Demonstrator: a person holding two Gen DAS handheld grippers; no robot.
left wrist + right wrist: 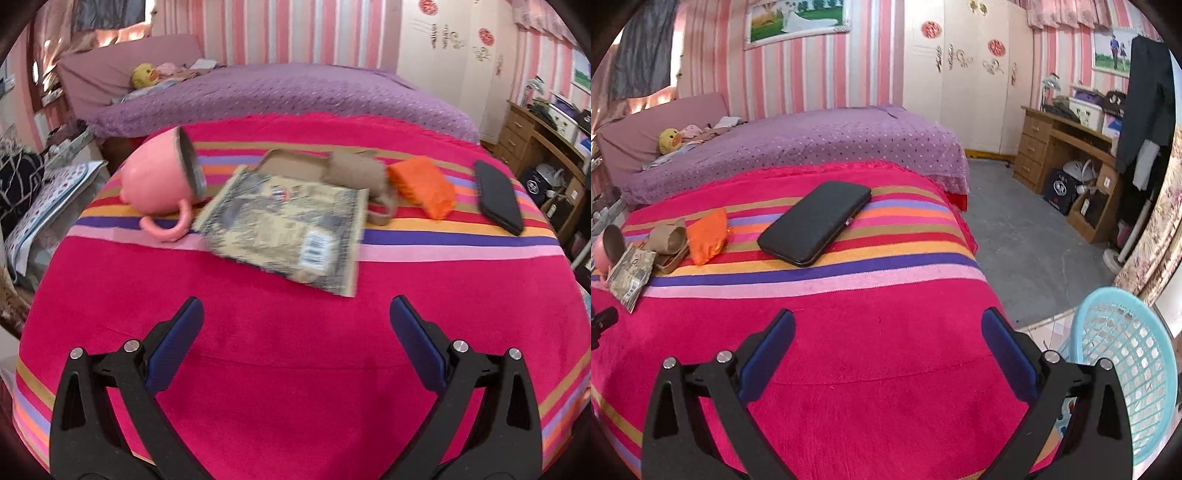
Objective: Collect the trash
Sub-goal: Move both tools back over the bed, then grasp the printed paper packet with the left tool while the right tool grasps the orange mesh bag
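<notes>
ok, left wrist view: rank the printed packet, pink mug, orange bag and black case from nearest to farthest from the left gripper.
1. Printed packet: nearest, straight ahead of the left gripper.
2. Pink mug: ahead to the left, lying on its side.
3. Orange bag: ahead to the right, behind the packet; close to the mug's range, hard to separate.
4. Black case: farthest, at the right edge.

Pink mug [162,184]; tan-and-grey printed wrapper [291,236] with white barcode; brown cardboard [354,171]; orange packet [423,186]; black case [816,221]. Magenta blanket [295,350], multicolour stripes. Purple dotted bedspread [820,144]. Light blue basket [1126,369]. Pink-striped wallpaper [812,66].
</notes>
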